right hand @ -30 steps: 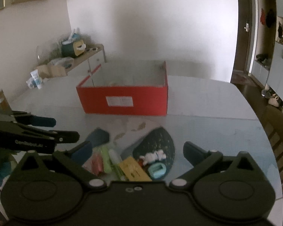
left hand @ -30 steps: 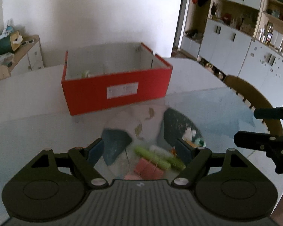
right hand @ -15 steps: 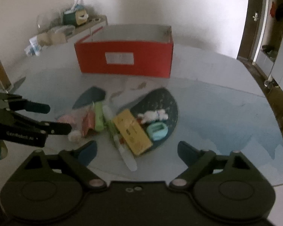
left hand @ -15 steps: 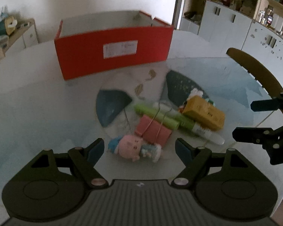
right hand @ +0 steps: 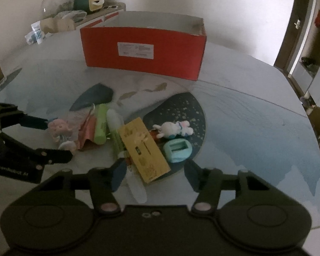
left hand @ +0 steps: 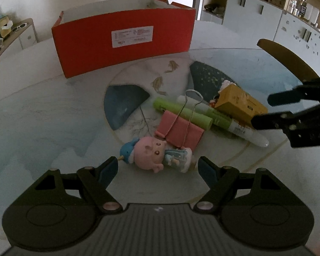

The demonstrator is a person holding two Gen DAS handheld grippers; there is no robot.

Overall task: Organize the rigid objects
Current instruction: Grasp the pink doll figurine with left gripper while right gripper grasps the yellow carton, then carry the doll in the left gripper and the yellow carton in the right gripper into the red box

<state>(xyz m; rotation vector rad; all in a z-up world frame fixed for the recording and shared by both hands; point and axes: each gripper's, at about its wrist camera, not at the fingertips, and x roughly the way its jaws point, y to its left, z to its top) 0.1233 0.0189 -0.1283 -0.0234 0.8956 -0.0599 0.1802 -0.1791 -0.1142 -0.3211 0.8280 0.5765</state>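
Both tools gape wide; only the right view shows the teal sharpener beside the yellow box.

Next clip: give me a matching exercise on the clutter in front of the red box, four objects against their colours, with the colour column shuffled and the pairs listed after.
Objects:
1. binder clip
2. small carton
3. rabbit figurine
4. box

Colours:
a. white
b. red
c. pink
d. yellow

Pairs: 1-c, 2-d, 3-a, 4-b
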